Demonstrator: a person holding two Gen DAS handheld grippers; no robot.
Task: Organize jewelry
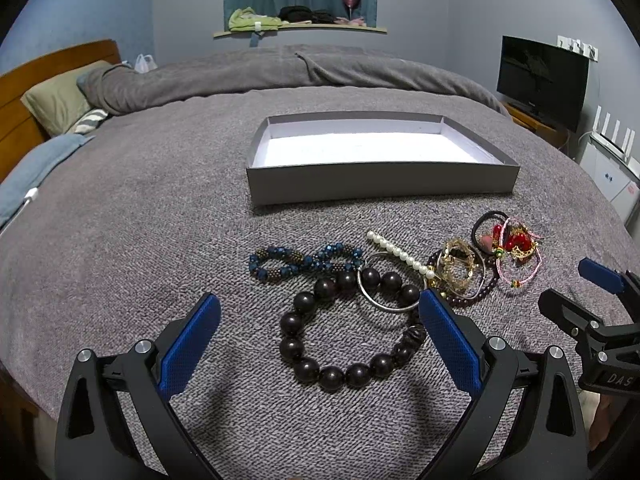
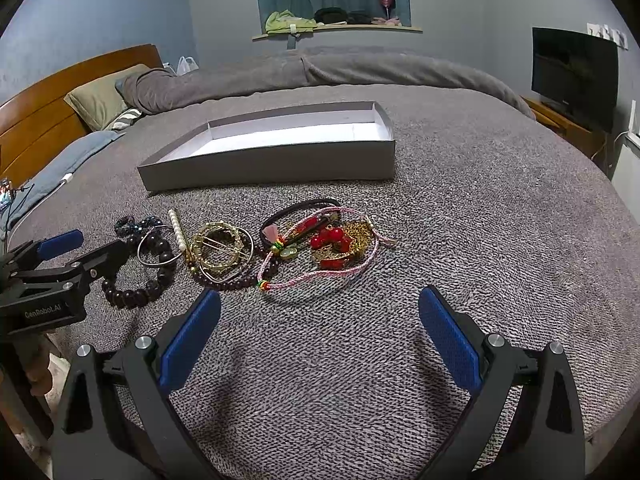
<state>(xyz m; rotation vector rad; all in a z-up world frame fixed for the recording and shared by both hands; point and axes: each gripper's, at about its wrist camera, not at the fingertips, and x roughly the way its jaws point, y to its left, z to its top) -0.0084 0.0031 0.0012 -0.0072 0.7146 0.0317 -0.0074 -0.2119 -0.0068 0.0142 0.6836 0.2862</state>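
Note:
A grey shallow box (image 1: 380,182) with a white inside lies open on the grey bedspread; it also shows in the right wrist view (image 2: 272,168). In front of it lies a row of jewelry: a blue bead strand (image 1: 304,262), a dark wooden bead bracelet (image 1: 344,374), a silver bangle (image 1: 384,308), a pearl strand (image 1: 398,254), gold bangles (image 1: 460,268), and a red and pink tangle (image 1: 514,242). My left gripper (image 1: 320,312) is open just above the wooden bracelet. My right gripper (image 2: 320,308) is open, just short of the pink cord bracelet (image 2: 320,274).
The bed's wooden headboard (image 1: 24,80) and pillows are at the far left. A folded grey duvet (image 1: 280,68) lies behind the box. A television (image 1: 540,80) stands at the right on a low cabinet. A window sill (image 1: 300,30) holds clothes.

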